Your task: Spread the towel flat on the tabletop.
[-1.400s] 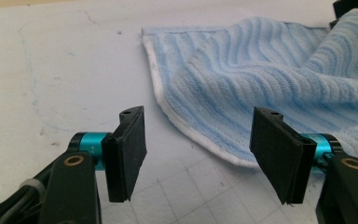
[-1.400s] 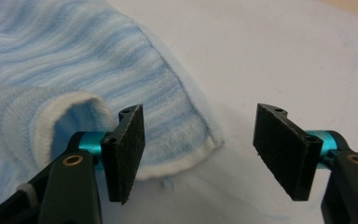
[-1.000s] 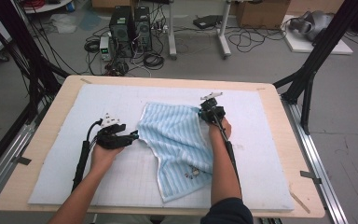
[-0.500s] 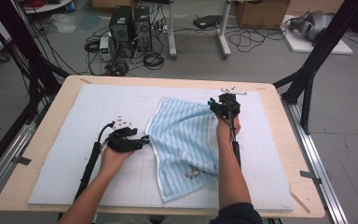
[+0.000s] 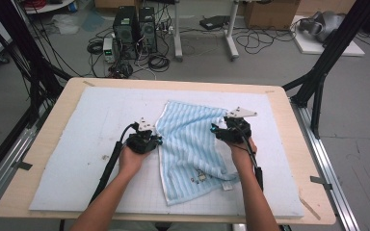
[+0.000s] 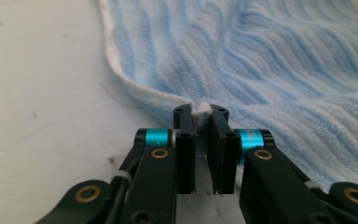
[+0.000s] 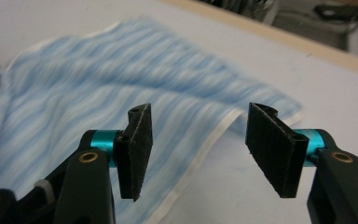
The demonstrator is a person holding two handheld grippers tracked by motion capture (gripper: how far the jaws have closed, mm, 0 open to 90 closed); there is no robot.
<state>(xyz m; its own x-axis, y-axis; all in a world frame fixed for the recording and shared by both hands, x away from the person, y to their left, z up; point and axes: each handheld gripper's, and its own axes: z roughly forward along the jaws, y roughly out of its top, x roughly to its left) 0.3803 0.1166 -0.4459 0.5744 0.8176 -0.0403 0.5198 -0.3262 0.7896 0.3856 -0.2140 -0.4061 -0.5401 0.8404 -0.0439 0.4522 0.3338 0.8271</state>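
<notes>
Your towel (image 5: 190,149) – light blue w/ paler wavy stripes, white hem – lies spread but rumpled near the middle of the white mat (image 5: 67,159). Far edge sits toward the mat's back, near edge w/ small print & tag toward you. Its left hem (image 6: 200,108) is bunched up into a pinched fold.

Left gripper (image 6: 200,112): the two black jaws have just been closing and now stand nearly together, pinching a small tuft of the white hemmed edge of the light blue, wavy-striped terry cloth towel (image 6: 270,60). The pads press on the fabric from both sides. The towel spreads upward and to the right of the jaws. It lies on a pale white padded table surface (image 6: 42,93) bearing a few dark specks.
</notes>
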